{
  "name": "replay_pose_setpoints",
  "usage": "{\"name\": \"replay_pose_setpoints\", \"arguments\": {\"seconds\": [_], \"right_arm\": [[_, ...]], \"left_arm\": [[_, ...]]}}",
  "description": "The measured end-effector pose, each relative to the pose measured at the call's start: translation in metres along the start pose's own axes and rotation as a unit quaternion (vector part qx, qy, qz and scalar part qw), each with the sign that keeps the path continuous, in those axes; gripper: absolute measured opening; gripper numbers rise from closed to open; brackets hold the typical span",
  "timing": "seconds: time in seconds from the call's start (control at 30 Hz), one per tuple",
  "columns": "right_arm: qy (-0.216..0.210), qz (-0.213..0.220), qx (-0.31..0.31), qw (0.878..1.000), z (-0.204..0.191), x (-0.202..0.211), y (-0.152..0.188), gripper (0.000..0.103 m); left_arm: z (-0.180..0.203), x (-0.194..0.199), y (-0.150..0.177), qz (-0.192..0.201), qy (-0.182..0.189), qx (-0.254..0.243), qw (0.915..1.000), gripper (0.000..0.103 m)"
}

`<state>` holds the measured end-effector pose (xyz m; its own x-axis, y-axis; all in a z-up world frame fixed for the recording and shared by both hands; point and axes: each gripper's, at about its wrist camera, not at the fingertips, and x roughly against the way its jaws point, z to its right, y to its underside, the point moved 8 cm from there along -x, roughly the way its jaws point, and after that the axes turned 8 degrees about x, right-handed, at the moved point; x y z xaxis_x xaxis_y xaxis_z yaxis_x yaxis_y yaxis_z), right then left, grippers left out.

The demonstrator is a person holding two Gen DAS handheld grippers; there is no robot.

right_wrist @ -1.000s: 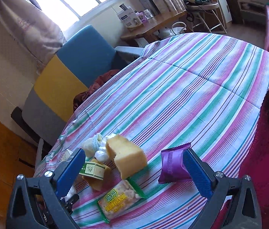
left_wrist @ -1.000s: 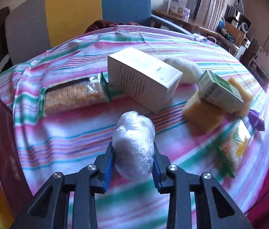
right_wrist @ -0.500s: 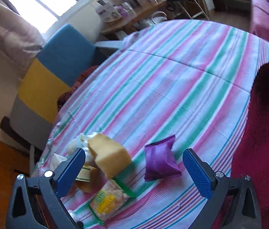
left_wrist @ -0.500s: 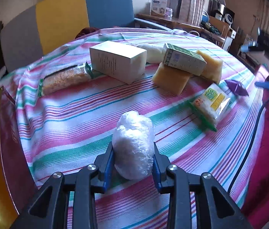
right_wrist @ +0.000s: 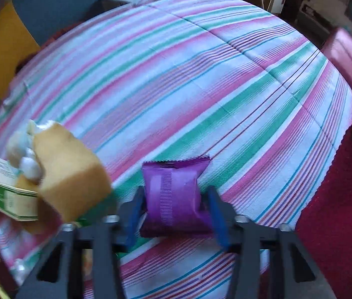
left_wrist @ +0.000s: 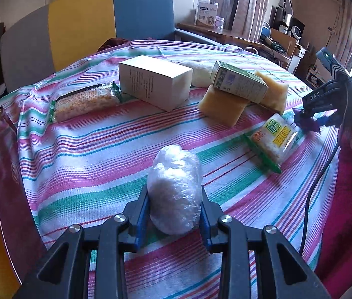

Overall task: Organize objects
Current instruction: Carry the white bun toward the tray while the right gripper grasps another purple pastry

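holding a white lump wrapped in crinkled clear plastic film [left_wrist: 174,189] in the left gripper [left_wrist: 174,214] — blue pads pressed on both flanks, bundle upright between them, seemingly just above the striped pink, green and white tablecloth [left_wrist: 101,154]; likely lifted for sorting.

closing the right gripper [right_wrist: 173,206] on a small purple foil snack packet [right_wrist: 174,191] — packet flat on the cloth near the table's edge, between the blue pads, which look to be touching its sides; slight blur, so firmness of grip cannot be told.

remaining stock, clustered toward the far side:
- white rectangular cardboard box [left_wrist: 154,84], lying on its long face.
- long clear-and-green packet of golden crackers [left_wrist: 83,101], just left of the box.
- green-and-white carton [left_wrist: 239,82], tilted, propped across two yellow sponge blocks [left_wrist: 222,107], so probably unstable.
- pale cream cloth-like roll [left_wrist: 201,73], behind the carton, partly hidden.
- yellow, red and green noodle-type packet [left_wrist: 273,138], flat, near the purple packet.

judged: both picks under way; no destination visible.
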<state>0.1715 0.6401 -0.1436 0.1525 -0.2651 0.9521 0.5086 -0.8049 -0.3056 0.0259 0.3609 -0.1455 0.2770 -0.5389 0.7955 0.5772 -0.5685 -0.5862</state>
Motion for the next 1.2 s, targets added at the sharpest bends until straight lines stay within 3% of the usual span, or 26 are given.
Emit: {"name": "replay_pose_setpoints", "arguments": {"seconds": [0.2,0.5,0.7,0.9,1.03,1.2], "right_arm": [[-0.01,0.004,-0.012,1.0,0.006,0.0,0.0,0.037],[0.007,-0.002,0.009,1.0,0.009,-0.002,0.0,0.039],[0.019,0.0,0.021,1.0,0.013,-0.001,-0.002,0.04],[0.02,0.001,0.023,1.0,0.008,0.002,-0.007,0.04],[0.02,0.003,0.028,0.999,0.003,0.001,0.0,0.04],[0.022,0.004,0.039,0.999,-0.001,0.004,0.001,0.04]], "left_arm": [[-0.002,0.012,0.0,-0.004,0.014,0.022,0.9997,0.033],[-0.012,0.073,-0.017,0.052,0.033,0.05,0.9968,0.033],[-0.049,0.11,-0.022,0.079,0.019,0.103,0.9914,0.033],[-0.132,0.154,-0.011,0.103,-0.041,0.186,0.9761,0.033],[-0.206,0.18,0.013,0.108,-0.127,0.23,0.9587,0.033],[-0.275,0.172,0.045,0.061,-0.203,0.266,0.9403,0.034]]}}
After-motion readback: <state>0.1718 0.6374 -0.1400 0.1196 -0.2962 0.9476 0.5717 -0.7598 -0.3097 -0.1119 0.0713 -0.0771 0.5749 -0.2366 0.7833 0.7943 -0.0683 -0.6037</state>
